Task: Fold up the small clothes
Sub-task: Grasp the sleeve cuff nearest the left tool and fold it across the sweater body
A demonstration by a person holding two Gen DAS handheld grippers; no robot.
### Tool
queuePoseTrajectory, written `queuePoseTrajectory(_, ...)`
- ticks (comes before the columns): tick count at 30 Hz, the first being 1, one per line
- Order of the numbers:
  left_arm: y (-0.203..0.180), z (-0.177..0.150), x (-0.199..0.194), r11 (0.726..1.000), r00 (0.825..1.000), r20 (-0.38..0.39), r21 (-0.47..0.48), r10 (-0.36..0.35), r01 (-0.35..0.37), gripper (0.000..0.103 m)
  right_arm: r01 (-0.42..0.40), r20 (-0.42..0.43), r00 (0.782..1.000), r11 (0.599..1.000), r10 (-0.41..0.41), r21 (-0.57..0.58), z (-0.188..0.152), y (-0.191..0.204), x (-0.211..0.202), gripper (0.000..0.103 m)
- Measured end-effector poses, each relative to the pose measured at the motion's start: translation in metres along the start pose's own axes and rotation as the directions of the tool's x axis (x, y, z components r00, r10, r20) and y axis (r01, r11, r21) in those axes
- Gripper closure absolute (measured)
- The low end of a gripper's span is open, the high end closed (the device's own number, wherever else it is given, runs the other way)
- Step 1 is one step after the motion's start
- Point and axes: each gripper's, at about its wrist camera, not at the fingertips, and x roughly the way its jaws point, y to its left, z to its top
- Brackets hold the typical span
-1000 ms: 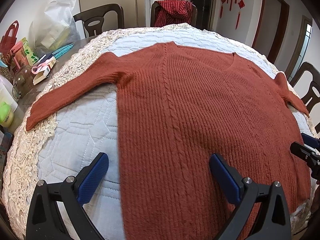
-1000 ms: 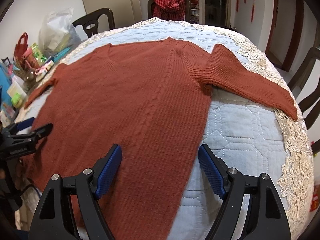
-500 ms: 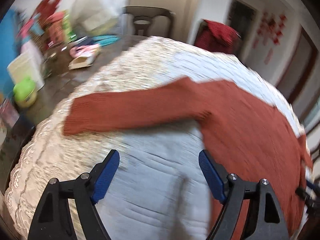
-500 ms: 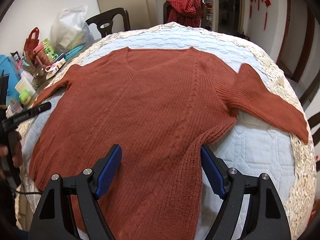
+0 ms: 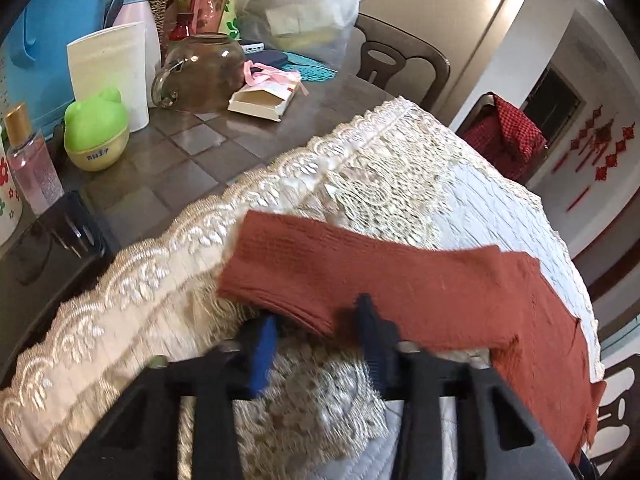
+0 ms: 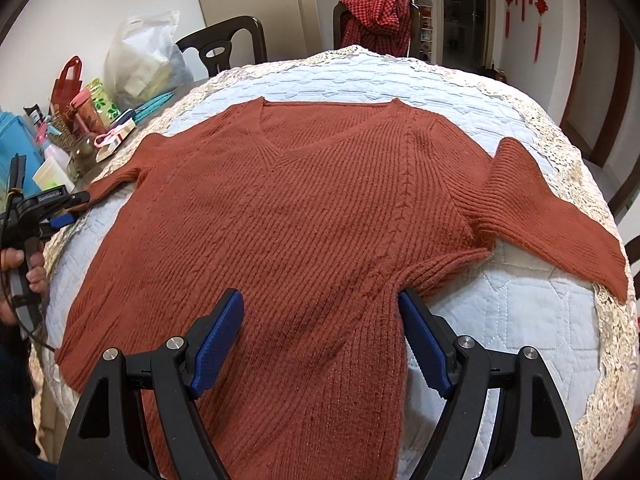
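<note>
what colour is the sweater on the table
Rust red, a brick-orange rib knit. The sweater shows best in the right wrist view, spread flat on the quilted cloth.

left gripper [image 5: 316, 340]: lower centre, blurred, jaws part-open astride cuff edge | sweater sleeve [image 5: 360, 276]: rust-red, lay across frame centre on lace-edged quilt [image 5: 132, 292] | green frog jar [image 5: 97, 136], glass jar [image 5: 200, 74]: upper left

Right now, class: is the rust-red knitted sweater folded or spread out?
Spread out. The rust-red knitted sweater lies flat on the white quilted cloth, both sleeves extended sideways, no fold made.
</note>
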Motion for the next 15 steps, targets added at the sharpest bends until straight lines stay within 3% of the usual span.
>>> queuePoseTrajectory(3, 0.000, 0.006, -0.003, 1.000, 1.000, -0.004, 0.004, -0.026, 0.026, 0.090, -0.004, 0.004, 1.000, 1.000, 0.004, 0.005, 0.000, -0.001, -0.001, 0.024)
queuePoseTrajectory(6, -0.015, 0.015, -0.018, 0.996, 0.996, 0.034, 0.058, -0.077, 0.074, 0.094, -0.010, 0.009, 1.000, 1.000, 0.010, 0.007, 0.000, -0.003, -0.004, 0.024)
queuePoseTrajectory(9, -0.042, 0.025, -0.038, 0.978, 0.983, 0.057, 0.123, -0.175, 0.167, 0.094, -0.020, 0.014, 1.000, 1.000, 0.020, 0.017, 0.000, -0.005, -0.005, 0.024)
queuePoseTrajectory(12, -0.085, 0.030, -0.055, 0.941, 0.959, 0.074, 0.227, -0.273, 0.250, 0.094, -0.031, 0.021, 0.999, 0.999, 0.030, 0.029, 0.001, -0.007, -0.006, 0.024)
queuePoseTrajectory(15, -0.137, 0.027, -0.065, 0.878, 0.922, 0.042, 0.323, -0.385, 0.352, 0.094, -0.034, 0.027, 0.999, 0.999, 0.033, 0.037, 0.000, -0.008, -0.007, 0.024)
